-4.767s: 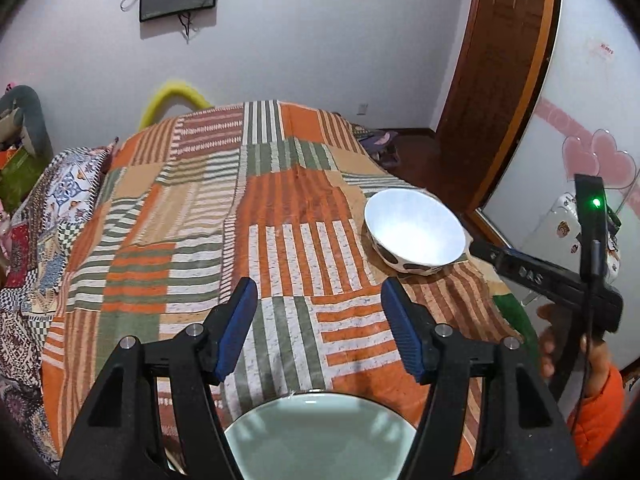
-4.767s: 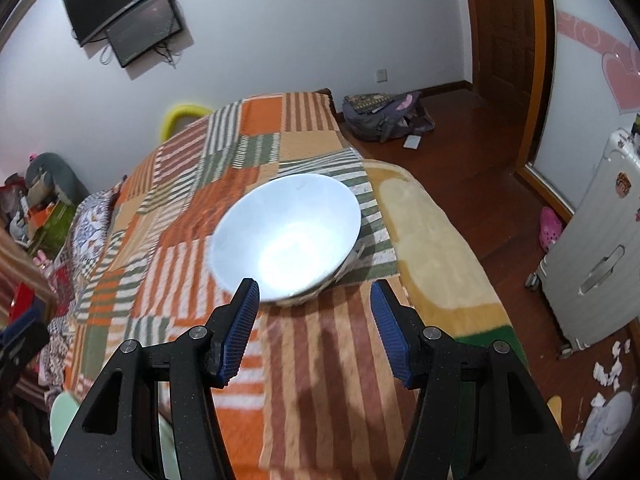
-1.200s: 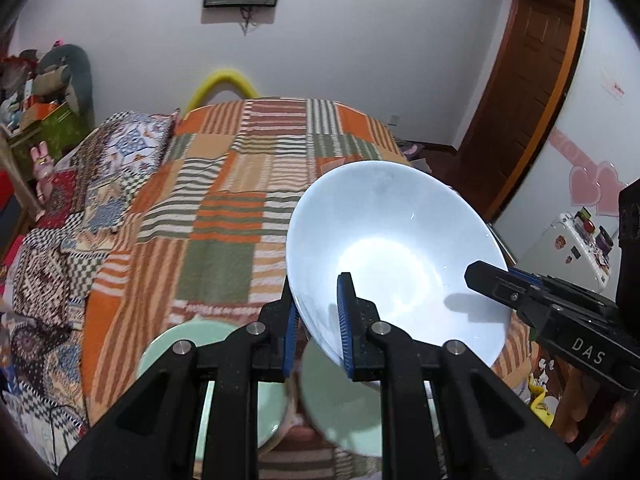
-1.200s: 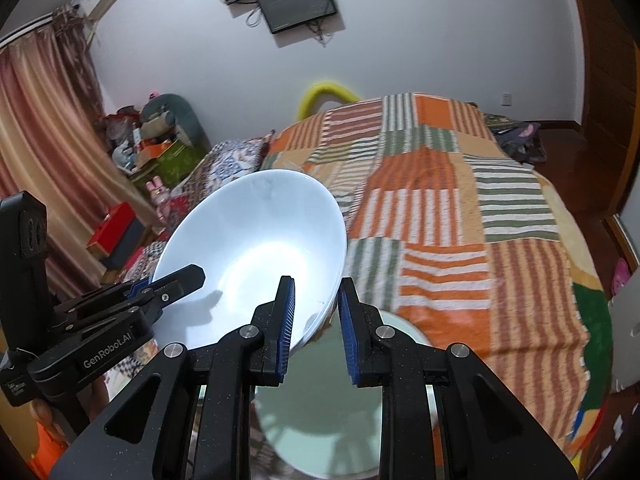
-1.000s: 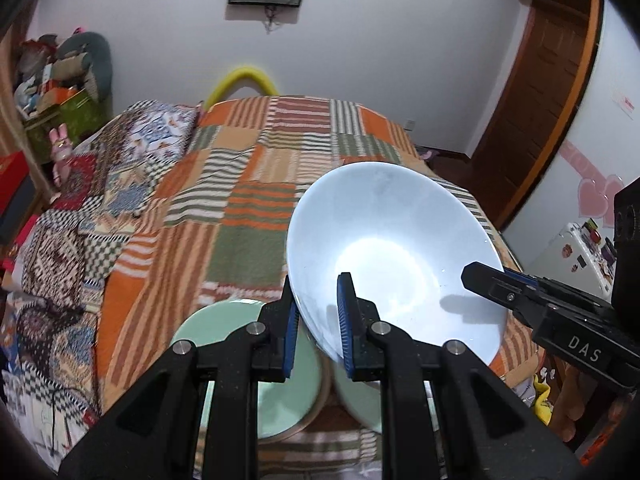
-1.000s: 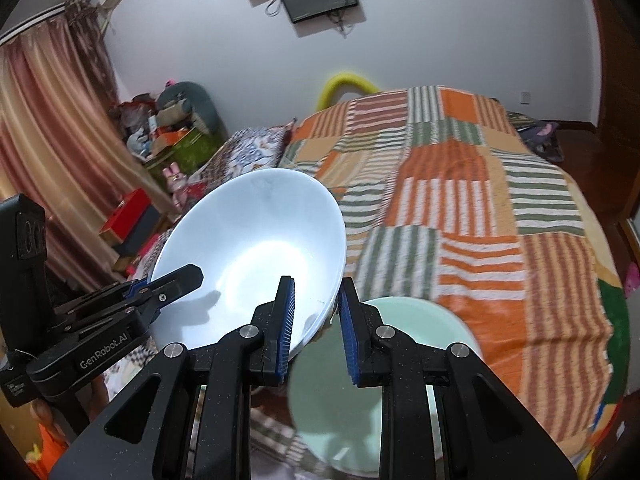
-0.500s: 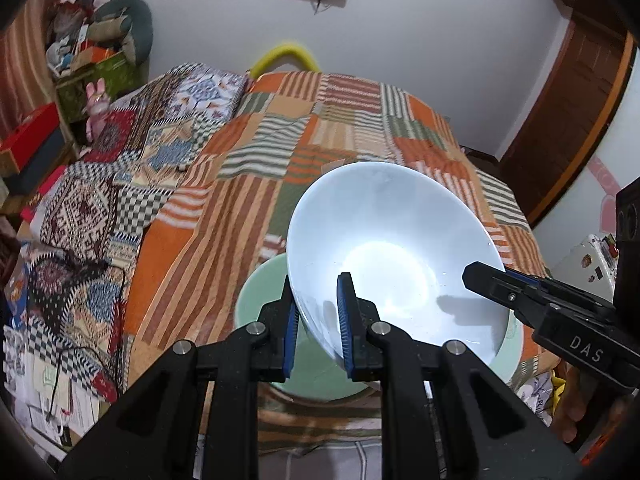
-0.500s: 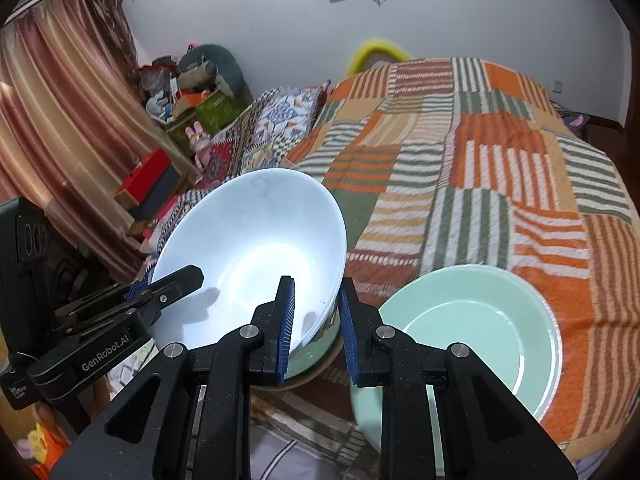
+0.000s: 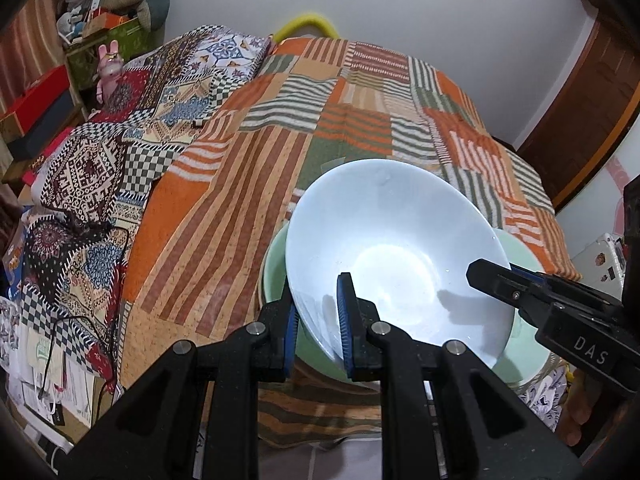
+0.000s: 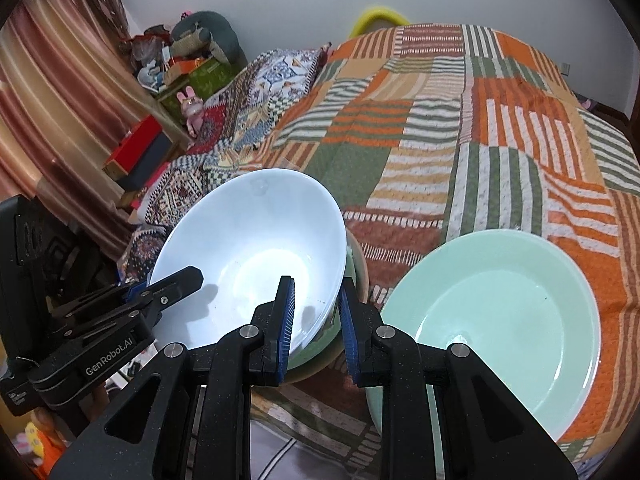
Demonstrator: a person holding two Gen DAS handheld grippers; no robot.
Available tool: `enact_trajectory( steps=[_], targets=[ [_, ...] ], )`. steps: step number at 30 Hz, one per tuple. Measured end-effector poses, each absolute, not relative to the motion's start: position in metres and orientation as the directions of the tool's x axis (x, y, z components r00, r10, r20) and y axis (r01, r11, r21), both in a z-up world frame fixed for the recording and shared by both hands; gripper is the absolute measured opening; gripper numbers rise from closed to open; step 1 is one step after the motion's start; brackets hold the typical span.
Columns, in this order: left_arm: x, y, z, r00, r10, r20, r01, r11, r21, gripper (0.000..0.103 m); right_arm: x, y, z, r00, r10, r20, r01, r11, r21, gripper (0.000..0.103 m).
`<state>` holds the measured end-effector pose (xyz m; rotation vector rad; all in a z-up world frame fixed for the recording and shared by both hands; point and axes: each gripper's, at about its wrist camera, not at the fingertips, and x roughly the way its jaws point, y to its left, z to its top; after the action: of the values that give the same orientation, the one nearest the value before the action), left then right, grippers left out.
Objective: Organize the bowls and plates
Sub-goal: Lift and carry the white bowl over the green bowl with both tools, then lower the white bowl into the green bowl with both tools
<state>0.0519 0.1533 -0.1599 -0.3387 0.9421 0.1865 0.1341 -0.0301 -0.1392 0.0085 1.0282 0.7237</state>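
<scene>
Both tongs pinch one white bowl (image 9: 394, 256) by opposite rim edges. Left tongs (image 9: 316, 320): blue pads pressed together on the near-left rim. Right tongs (image 10: 316, 318): pads clamped on the near-right rim. Bowl held tilted, directly over a pale green bowl (image 9: 276, 264) at the near edge of the bed (image 9: 280, 136); contact between the two cannot be told. A pale green plate (image 10: 508, 312) lies flat on the striped patchwork blanket (image 10: 440, 128), just right of the bowls. Patterned pillows (image 9: 132, 120) on the bed's left side.
</scene>
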Motion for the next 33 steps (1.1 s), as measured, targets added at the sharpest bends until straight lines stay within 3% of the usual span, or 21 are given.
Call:
enact_trajectory(
  steps=[16, 33],
  targets=[
    [0.061, 0.157, -0.186, 0.533, 0.023, -0.846, -0.317, 0.932, -0.175, 0.017, 0.14, -0.021, -0.164, 0.255, 0.523, -0.813, -0.539, 0.775, 0.329, 0.02],
    [0.067, 0.164, -0.186, 0.484, -0.028, -0.875, -0.352, 0.909, -0.223, 0.02, 0.139, -0.016, -0.17, 0.259, 0.503, -0.825, -0.552, 0.778, 0.301, 0.023]
  ],
)
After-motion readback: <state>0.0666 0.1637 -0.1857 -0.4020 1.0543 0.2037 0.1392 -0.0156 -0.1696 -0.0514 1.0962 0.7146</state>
